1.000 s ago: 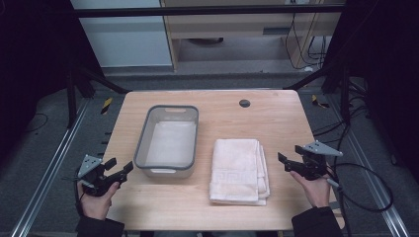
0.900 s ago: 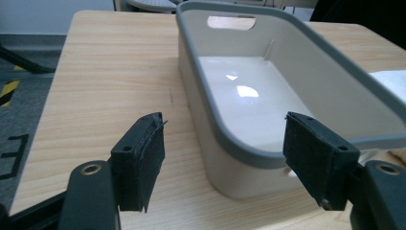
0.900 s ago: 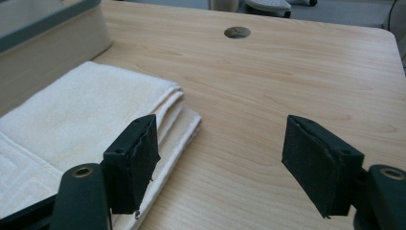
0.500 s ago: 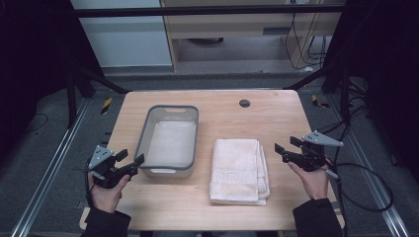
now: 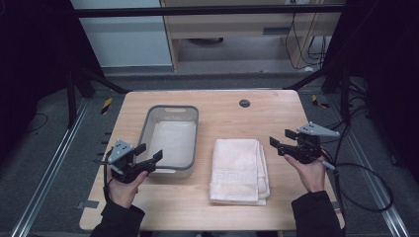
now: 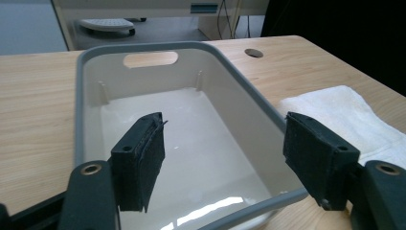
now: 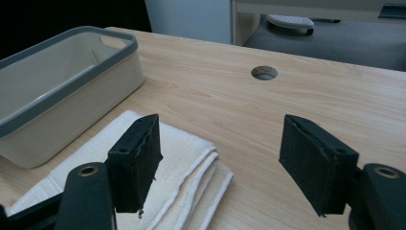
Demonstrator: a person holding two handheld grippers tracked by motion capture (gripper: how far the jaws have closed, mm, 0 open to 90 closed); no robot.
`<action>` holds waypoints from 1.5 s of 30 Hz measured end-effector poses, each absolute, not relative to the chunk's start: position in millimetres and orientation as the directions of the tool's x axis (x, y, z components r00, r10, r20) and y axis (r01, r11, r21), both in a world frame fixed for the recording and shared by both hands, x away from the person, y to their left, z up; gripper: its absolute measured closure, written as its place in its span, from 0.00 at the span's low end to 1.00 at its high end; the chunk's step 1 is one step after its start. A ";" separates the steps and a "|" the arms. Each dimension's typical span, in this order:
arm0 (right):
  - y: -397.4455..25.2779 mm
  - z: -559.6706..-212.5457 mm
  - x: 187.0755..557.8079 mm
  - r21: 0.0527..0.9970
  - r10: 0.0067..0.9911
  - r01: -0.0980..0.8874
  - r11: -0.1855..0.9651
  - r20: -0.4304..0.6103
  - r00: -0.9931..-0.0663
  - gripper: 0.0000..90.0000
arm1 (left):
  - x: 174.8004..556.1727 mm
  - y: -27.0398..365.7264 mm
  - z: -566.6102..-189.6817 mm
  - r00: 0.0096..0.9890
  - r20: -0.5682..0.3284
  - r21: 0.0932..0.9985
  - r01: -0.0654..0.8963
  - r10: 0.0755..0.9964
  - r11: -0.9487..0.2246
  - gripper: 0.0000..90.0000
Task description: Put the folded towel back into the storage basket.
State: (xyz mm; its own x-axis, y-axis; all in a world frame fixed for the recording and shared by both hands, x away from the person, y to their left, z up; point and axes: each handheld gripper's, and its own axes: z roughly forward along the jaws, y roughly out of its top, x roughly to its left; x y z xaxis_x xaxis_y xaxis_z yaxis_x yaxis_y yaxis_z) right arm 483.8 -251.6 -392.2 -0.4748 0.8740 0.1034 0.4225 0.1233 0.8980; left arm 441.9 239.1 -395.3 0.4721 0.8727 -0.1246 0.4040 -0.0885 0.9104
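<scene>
A white bin with a grey rim point(image 5: 190, 136) point(image 6: 242, 79) point(image 7: 72, 62) stands empty on the left half of the wooden table point(image 5: 276, 118). A folded white towel point(image 5: 239, 170) point(image 7: 186, 158) point(image 6: 344, 110) lies flat to its right. My left gripper point(image 5: 148, 153) point(image 6: 222, 158) hovers open at the bin's near left corner, its jaws pointing over the bin. My right gripper point(image 5: 280, 138) point(image 7: 220, 163) is open too, held right of the towel's far end with nothing between the jaws.
A round cable hole point(image 5: 244, 103) point(image 7: 264, 73) point(image 6: 253, 52) is cut in the table's far side. Black cables point(image 5: 365, 182) trail off the right edge. Metal rails run along both sides of the table, and a cabinet stands beyond it.
My left gripper has moved right and forward onto the table up to the bin's near corner. The right gripper has edged left toward the towel and lifted slightly.
</scene>
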 end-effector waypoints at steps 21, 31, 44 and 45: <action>-239.8 -395.6 496.3 0.897 0.858 0.422 0.129 0.112 -0.501 0.30 | 443.4 165.1 -403.2 0.592 -0.098 0.902 0.393 0.800 -0.180 0.34; -231.4 -404.6 504.0 0.888 0.849 0.437 0.144 0.116 -0.516 0.29 | 442.7 139.9 -408.2 0.634 -0.099 0.891 0.400 0.767 -0.216 0.35; -222.7 -421.4 515.0 0.859 0.848 0.485 0.165 0.127 -0.514 0.28 | 439.6 119.3 -416.9 0.665 -0.111 0.875 0.417 0.738 -0.244 0.38; -222.7 -423.1 516.0 0.855 0.847 0.490 0.168 0.130 -0.516 0.28 | 439.1 118.4 -418.1 0.666 -0.111 0.874 0.419 0.737 -0.247 0.38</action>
